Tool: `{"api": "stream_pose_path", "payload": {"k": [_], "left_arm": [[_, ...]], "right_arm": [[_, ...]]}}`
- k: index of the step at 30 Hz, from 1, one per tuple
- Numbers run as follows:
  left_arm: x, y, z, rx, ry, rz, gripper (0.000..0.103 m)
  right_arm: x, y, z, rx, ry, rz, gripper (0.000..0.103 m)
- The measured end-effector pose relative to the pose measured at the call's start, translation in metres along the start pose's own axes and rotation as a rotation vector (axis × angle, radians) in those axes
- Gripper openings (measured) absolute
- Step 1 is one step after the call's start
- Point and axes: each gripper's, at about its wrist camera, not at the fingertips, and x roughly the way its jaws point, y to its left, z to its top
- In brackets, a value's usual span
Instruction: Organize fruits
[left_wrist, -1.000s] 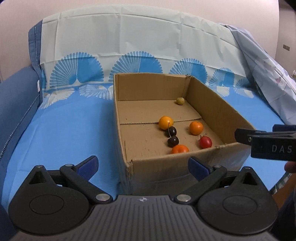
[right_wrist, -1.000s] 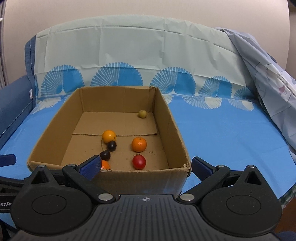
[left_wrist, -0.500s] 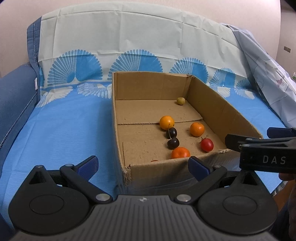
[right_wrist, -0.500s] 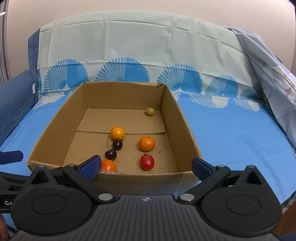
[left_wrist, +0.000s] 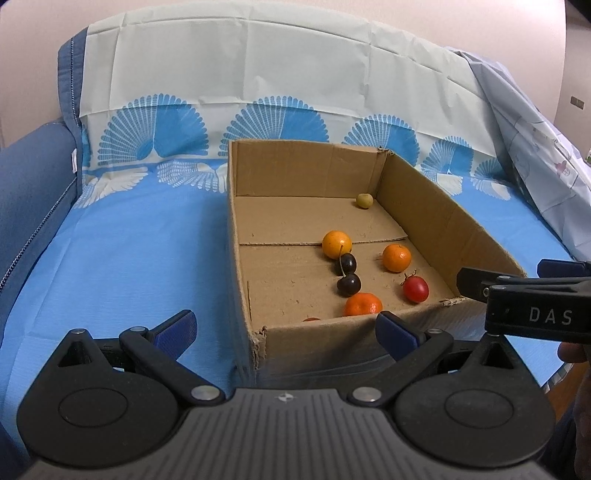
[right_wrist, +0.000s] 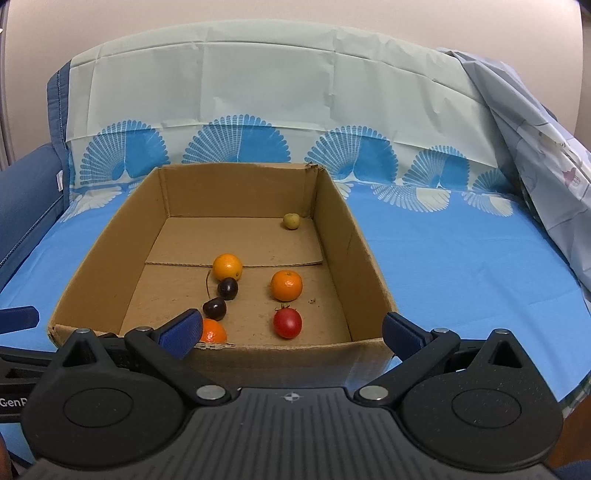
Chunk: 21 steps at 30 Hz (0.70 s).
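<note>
An open cardboard box (left_wrist: 436, 206) (right_wrist: 365, 280) lies on a blue patterned cloth. Inside it are an orange (left_wrist: 336, 244) (right_wrist: 227, 266), two dark cherries (left_wrist: 348, 285) (right_wrist: 214, 308), a tangerine (left_wrist: 396, 258) (right_wrist: 286, 285), a red tomato (left_wrist: 416, 289) (right_wrist: 287, 323), another tangerine (left_wrist: 363, 305) (right_wrist: 212, 331) by the near wall, and a small yellow-green fruit (left_wrist: 364, 200) (right_wrist: 291, 221) in the far right corner. My left gripper (left_wrist: 286, 328) stands open before the box's near left corner. My right gripper (right_wrist: 291, 330) stands open at the near wall, holding nothing.
The blue cloth (left_wrist: 129, 258) (right_wrist: 461, 266) covers the surface around the box and runs up a backrest (right_wrist: 258, 81). A blue padded side (left_wrist: 29, 177) rises at left. A pale draped sheet (right_wrist: 535, 147) hangs at right. The right gripper's body (left_wrist: 532, 310) shows at right in the left wrist view.
Both grippers have risen and tilted, so more of the box floor and the near tangerine show. The fruits have not moved. Both stay open.
</note>
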Motion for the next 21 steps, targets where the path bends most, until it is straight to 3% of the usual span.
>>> {"api": "stream_pose_path", "payload": {"k": [21], "left_arm": [[-0.0011,-0.0021,0.0004,0.0,-0.004,-0.011,0.103]], "right_arm": [[0.0005,0.0042,-0.0006,-0.008,-0.008,0.003,0.102]]}}
